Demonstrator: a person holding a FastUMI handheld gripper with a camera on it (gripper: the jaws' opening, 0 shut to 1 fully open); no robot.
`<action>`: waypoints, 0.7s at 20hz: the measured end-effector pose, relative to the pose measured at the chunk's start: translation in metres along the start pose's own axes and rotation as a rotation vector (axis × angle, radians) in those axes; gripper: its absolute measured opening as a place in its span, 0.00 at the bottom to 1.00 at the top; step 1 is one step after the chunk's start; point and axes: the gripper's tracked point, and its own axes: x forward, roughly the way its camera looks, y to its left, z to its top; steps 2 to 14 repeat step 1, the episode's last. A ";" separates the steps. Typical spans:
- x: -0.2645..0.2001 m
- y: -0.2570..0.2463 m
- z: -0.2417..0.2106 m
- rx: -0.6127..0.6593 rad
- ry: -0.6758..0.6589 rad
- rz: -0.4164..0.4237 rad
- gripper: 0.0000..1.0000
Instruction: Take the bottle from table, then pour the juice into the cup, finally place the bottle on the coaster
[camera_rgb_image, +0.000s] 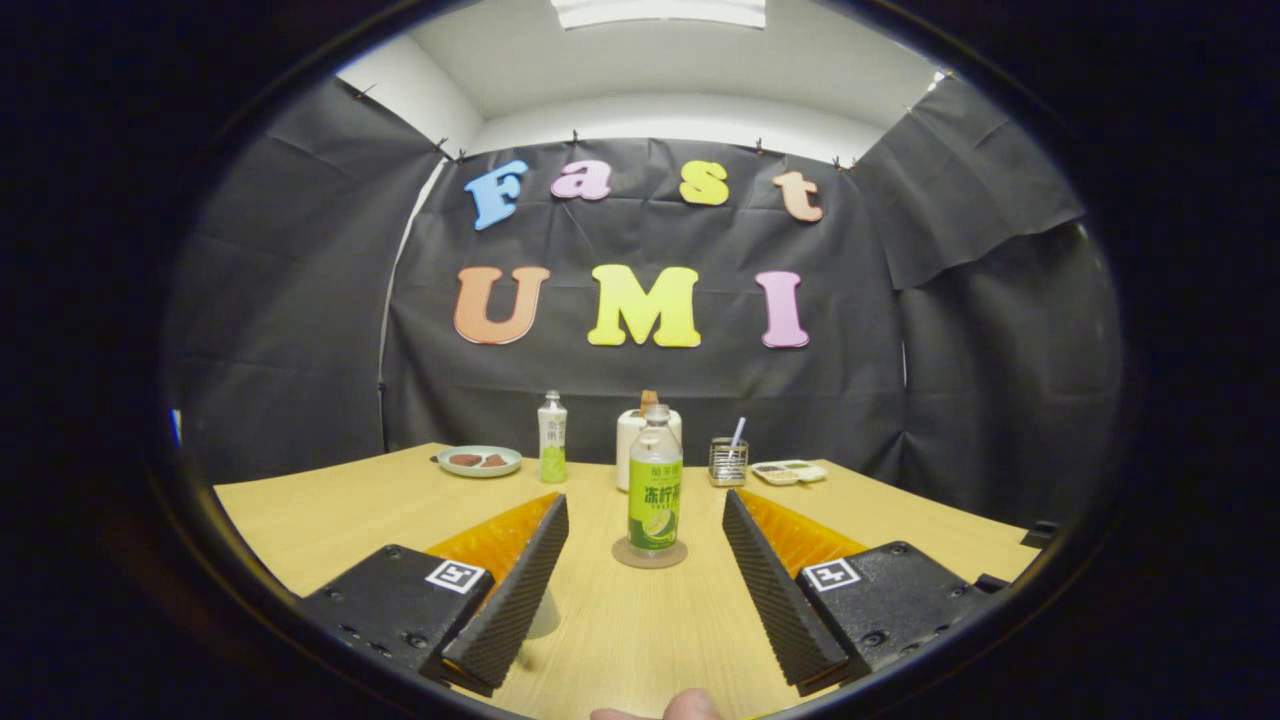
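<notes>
1. Gripper view: the gripper (645, 580) has its jaws spread wide, released and grasping nothing.
2. Bottle (655, 480), clear with a green label and a pale cap, stands upright on the coaster (650, 555), just ahead of the jaws and centred on the gap between them, touching neither.
3. Coaster is a round tan disc lying flat on the light wooden surface (330, 510).
4. Cup (545, 615), pale, is mostly hidden behind the left jaw; its contents cannot be told.
5. Beyond the jaws, near the booth wall: a plate (480, 461) with dark food, a second bottle (552, 438), a white container (632, 445), a mesh holder (729, 462) with a straw, and a small tray (790, 471).
6. Fingertip (690, 706) of a person shows at the near end, between the jaws.
</notes>
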 end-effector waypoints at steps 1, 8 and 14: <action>0.001 0.001 0.000 -0.002 0.004 -0.003 1.00; 0.001 0.001 0.000 -0.002 0.004 -0.003 1.00; 0.001 0.001 0.000 -0.002 0.004 -0.003 1.00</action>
